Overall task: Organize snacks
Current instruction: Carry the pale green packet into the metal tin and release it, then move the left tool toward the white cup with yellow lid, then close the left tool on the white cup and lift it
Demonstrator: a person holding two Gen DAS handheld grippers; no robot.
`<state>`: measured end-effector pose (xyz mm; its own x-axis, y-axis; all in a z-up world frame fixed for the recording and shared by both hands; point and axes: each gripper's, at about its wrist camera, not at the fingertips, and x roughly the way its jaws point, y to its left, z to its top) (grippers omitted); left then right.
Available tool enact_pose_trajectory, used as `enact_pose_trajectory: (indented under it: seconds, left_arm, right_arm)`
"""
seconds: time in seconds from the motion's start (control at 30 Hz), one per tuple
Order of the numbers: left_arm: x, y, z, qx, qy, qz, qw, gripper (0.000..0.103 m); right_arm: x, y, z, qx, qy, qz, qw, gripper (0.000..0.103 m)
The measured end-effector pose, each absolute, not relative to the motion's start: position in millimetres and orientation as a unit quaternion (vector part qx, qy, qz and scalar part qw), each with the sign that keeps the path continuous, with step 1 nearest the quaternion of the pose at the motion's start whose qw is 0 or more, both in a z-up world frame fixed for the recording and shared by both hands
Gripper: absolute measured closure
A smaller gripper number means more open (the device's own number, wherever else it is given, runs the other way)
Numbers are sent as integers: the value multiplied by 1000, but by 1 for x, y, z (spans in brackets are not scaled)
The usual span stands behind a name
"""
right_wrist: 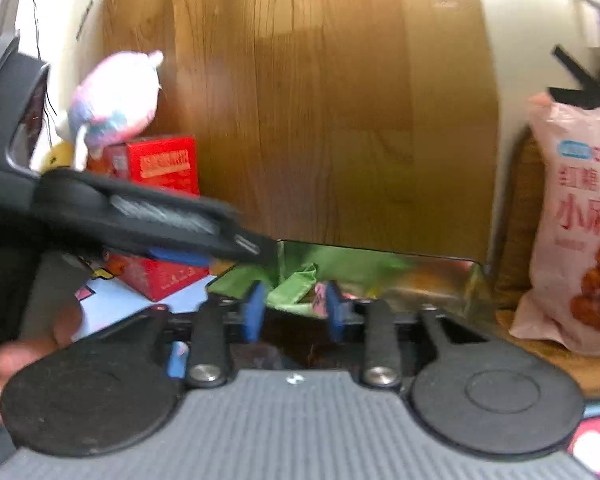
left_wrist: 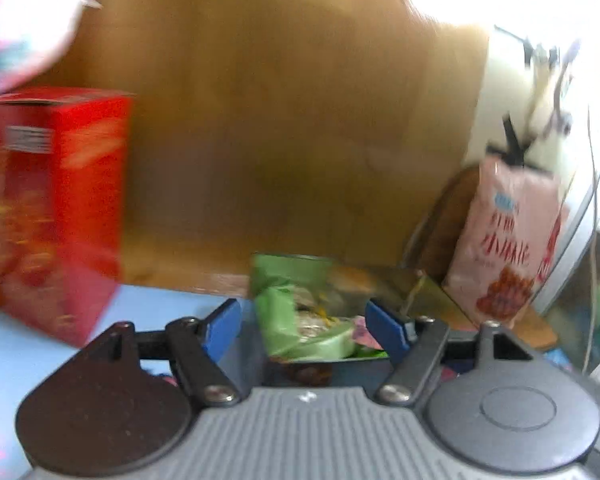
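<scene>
A clear plastic container (left_wrist: 428,292) stands against the wooden board and holds green snack packets (left_wrist: 296,316), also seen in the right wrist view (right_wrist: 296,284). My left gripper (left_wrist: 306,326) is open, its blue pads on either side of the green packets, just above the container. My right gripper (right_wrist: 296,310) is open and empty, hovering at the container's near edge (right_wrist: 380,254). The left gripper's body (right_wrist: 148,216) crosses the right wrist view at left. A pink snack bag (left_wrist: 504,244) stands upright to the right of the container, also seen in the right wrist view (right_wrist: 580,224).
A red snack box (left_wrist: 56,208) stands at the left on a light blue surface, also seen in the right wrist view (right_wrist: 160,164). A pink plush toy (right_wrist: 116,100) sits on top of it. A wooden board (right_wrist: 320,100) forms the back wall. A wooden stand (right_wrist: 540,344) bears the pink bag.
</scene>
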<state>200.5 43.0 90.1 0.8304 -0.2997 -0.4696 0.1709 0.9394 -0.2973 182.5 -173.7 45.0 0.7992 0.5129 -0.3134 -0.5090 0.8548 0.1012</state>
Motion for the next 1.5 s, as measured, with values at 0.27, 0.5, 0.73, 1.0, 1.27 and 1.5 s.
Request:
enact_pose_trajectory:
  seconds: [0.27, 0.5, 0.73, 1.0, 1.27, 1.5]
  left_arm:
    - [121, 102, 73, -146, 274, -56, 949, 28]
    - [91, 140, 42, -198, 306, -6, 931, 26]
    - [112, 126, 29, -202, 341, -55, 916, 26]
    - [95, 97, 15, -211, 371, -109, 898, 62]
    - [43, 2, 21, -85, 366, -135, 917, 63]
    - [36, -71, 26, 4, 347, -166, 923, 61]
  right_arm:
    - [135, -187, 14, 67, 259, 308, 913, 56]
    - [108, -138, 23, 31, 271, 383, 883, 29]
    - [107, -64, 14, -71, 282, 395, 871, 28]
    - [99, -72, 5, -90, 306, 399, 860, 55]
    - [32, -141, 0, -111, 263, 403, 869, 55]
    - [23, -195, -3, -82, 260, 333, 903, 55]
